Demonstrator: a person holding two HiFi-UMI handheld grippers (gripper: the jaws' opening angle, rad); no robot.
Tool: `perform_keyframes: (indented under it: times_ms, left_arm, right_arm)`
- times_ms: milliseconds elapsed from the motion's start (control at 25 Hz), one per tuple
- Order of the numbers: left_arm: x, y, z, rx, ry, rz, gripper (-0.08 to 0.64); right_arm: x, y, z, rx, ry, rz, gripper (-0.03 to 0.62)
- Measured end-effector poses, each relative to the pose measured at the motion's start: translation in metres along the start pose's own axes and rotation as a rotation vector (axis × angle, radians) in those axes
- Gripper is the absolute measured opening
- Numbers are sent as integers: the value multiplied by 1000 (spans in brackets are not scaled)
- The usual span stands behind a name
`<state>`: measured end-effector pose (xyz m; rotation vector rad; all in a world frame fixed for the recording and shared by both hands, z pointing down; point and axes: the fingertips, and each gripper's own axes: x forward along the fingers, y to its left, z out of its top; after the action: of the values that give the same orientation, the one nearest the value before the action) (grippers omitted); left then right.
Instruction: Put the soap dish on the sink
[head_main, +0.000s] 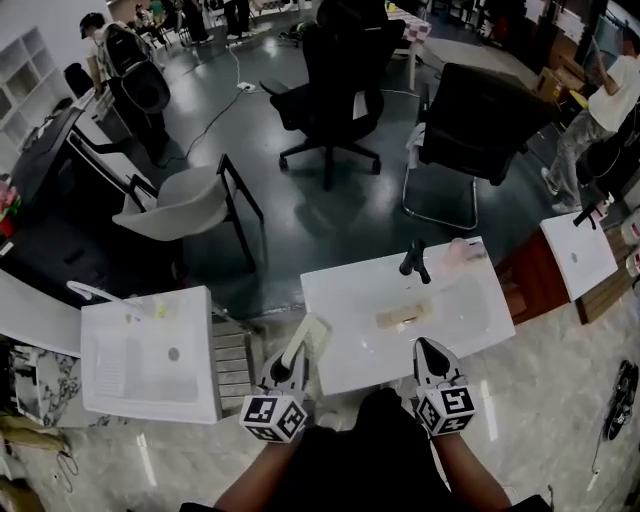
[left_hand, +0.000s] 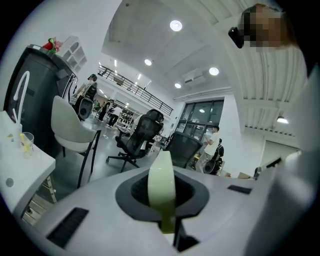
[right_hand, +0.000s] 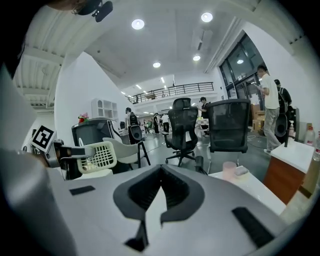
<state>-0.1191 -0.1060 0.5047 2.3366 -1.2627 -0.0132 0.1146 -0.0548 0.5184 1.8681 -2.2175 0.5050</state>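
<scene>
A pale green slotted soap dish (head_main: 312, 333) is held over the gap at the left edge of the white sink (head_main: 345, 350), with my left gripper (head_main: 293, 354) shut on it. In the left gripper view the soap dish (left_hand: 161, 182) stands edge-on between the jaws of my left gripper (left_hand: 163, 202). My right gripper (head_main: 429, 348) hovers over the sink's near edge, shut and with nothing in it. From the right gripper view the soap dish (right_hand: 101, 156) shows at the left, and my right gripper (right_hand: 159, 194) has its jaws together.
On the sink stand a black tap (head_main: 415, 261) and a pink cup (head_main: 461, 250); a wooden piece (head_main: 403, 318) lies in the basin. A second white sink (head_main: 150, 385) stands to the left, a third (head_main: 578, 255) to the right. Office chairs (head_main: 340, 75) and people stand beyond.
</scene>
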Motion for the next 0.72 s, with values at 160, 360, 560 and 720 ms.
perform_keyframes:
  times_ms: [160,360,560,720]
  left_arm:
    - [19,-7,0,2,-6,23,21]
    - [38,-15,-1,5,-9,80,21]
    - [50,-16,-3,-13,-22,166,21]
    - [60,-18,-14,-20,-13,244,21]
  right_arm:
    - [22,-9,0,-21,17,47,-2]
    - [35,-25,10,-20,13,116,-2]
    - [53,-44,12,-27,51,182,-2]
    - [69,-57,14,-47,56,250,-2]
